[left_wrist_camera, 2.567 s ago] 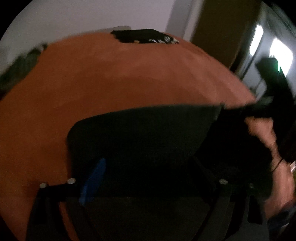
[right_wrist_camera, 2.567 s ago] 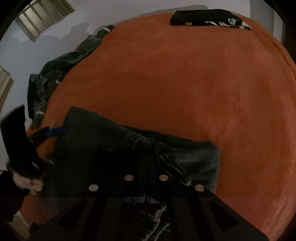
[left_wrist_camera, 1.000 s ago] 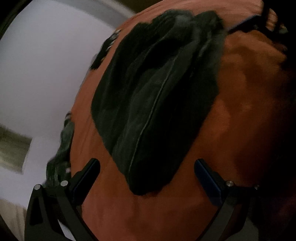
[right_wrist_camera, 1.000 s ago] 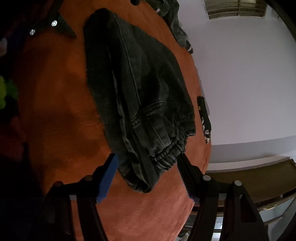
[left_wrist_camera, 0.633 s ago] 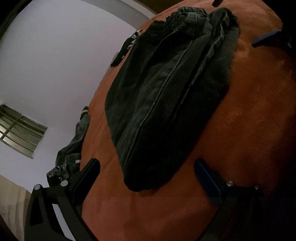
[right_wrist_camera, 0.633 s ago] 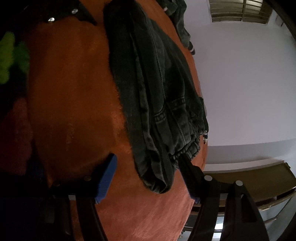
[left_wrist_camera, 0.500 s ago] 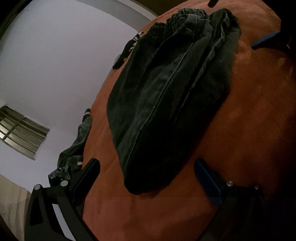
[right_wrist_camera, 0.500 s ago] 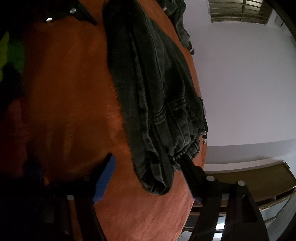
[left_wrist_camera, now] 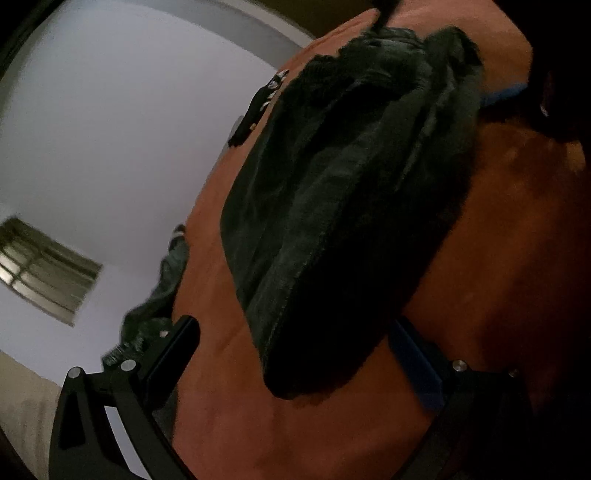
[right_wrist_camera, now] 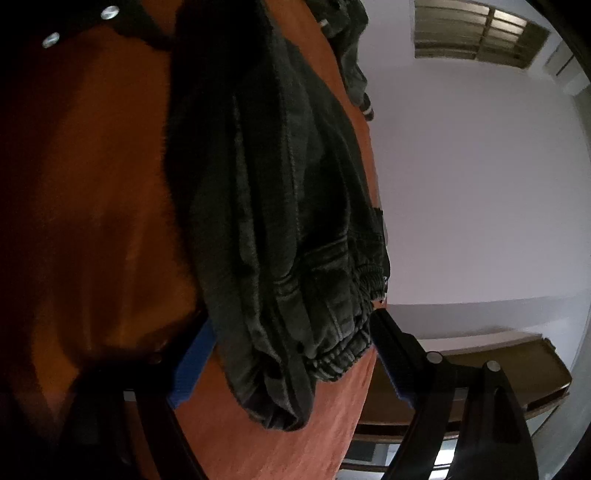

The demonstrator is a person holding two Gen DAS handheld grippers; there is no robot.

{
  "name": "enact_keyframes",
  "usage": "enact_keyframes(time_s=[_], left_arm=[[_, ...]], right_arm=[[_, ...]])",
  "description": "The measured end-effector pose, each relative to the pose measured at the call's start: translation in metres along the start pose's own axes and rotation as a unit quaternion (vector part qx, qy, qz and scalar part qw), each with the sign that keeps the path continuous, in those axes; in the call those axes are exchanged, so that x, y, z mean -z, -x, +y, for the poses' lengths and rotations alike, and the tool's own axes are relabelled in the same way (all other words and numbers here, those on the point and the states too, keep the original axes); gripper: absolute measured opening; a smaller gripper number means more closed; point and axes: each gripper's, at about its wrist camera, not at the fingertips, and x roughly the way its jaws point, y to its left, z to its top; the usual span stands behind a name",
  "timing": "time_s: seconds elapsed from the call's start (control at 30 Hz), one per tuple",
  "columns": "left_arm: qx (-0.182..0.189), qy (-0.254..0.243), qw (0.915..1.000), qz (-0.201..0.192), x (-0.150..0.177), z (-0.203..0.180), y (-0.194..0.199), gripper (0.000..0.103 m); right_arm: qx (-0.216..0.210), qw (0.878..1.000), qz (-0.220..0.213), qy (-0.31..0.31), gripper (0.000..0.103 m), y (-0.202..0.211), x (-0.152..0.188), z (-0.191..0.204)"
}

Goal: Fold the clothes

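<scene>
Dim room, both wrist views rolled hard to one side, so the horizon runs steeply through each.

Jeans [left_wrist_camera: 351, 206]: dark denim, folded into a thick oblong bundle, lying on the orange bed [left_wrist_camera: 509, 258]. Elastic waistband end faces the right camera [right_wrist_camera: 332, 350]; a folded edge faces the left one.

Left gripper [left_wrist_camera: 295, 354]: jaws spread wide, one finger each side of the near end of the jeans, low over the bed. Blue pad visible on the finger at right [left_wrist_camera: 413, 362]. Nothing pinched; the cloth lies between the fingers, contact not clear.

Right gripper [right_wrist_camera: 288, 354]: jaws likewise wide apart, straddling the waistband end of the jeans. Blue pads on both fingers [right_wrist_camera: 192, 362]. Fabric bulges between them, unclamped. Its blue pad also shows at the far end of the jeans in the left view [left_wrist_camera: 502, 96].

The two grippers face each other from opposite ends of the bundle.

Elsewhere: a black folded garment [left_wrist_camera: 255, 114] at the bed's far edge; a loose clothes heap [right_wrist_camera: 351, 55] near another edge; pale wall [right_wrist_camera: 480, 184] with a window [right_wrist_camera: 476, 33].
</scene>
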Motion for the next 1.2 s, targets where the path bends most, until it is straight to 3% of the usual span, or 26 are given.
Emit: enact_keyframes(time_s=[0.13,0.43,0.6,0.7,0.8,0.87,1.0,1.13,1.2], left_arm=[[-0.001,0.012,0.9999,0.001,-0.002,0.008,-0.001,0.102],[-0.052,-0.088,0.9937,-0.046,0.008,-0.018,-0.011,0.102],[-0.021,-0.032,0.9990,-0.023,0.015,-0.001,-0.017,0.103],[-0.018,-0.037,0.9991,-0.008,0.005,0.000,-0.024,0.103],[0.029,0.008,0.9990,0.031,-0.008,0.009,-0.036,0.103],[0.048,0.011,0.9980,0.039,-0.012,0.011,-0.043,0.103],[0.033,-0.026,0.9991,0.011,-0.008,0.008,-0.037,0.103],[0.029,-0.025,0.9992,-0.011,0.002,0.011,-0.030,0.103],[0.015,-0.037,0.9990,-0.022,0.005,0.006,-0.026,0.103]], right_arm=[[0.010,1.000,-0.004,0.004,0.083,-0.006,-0.013,-0.007],[0.019,1.000,0.021,-0.011,0.085,-0.021,-0.011,-0.020],[0.025,0.999,0.027,-0.008,0.085,-0.022,0.007,-0.025],[0.033,0.999,0.015,0.036,0.085,-0.026,-0.004,-0.019],[0.035,0.997,0.001,0.068,0.085,-0.034,-0.021,-0.014],[0.016,0.997,0.008,0.072,0.085,-0.044,-0.031,-0.018],[-0.009,0.998,0.010,0.058,0.085,-0.051,-0.036,-0.031],[0.040,0.995,-0.020,0.090,0.085,-0.039,-0.030,-0.032],[0.042,0.995,-0.018,0.094,0.085,-0.042,-0.027,-0.032]])
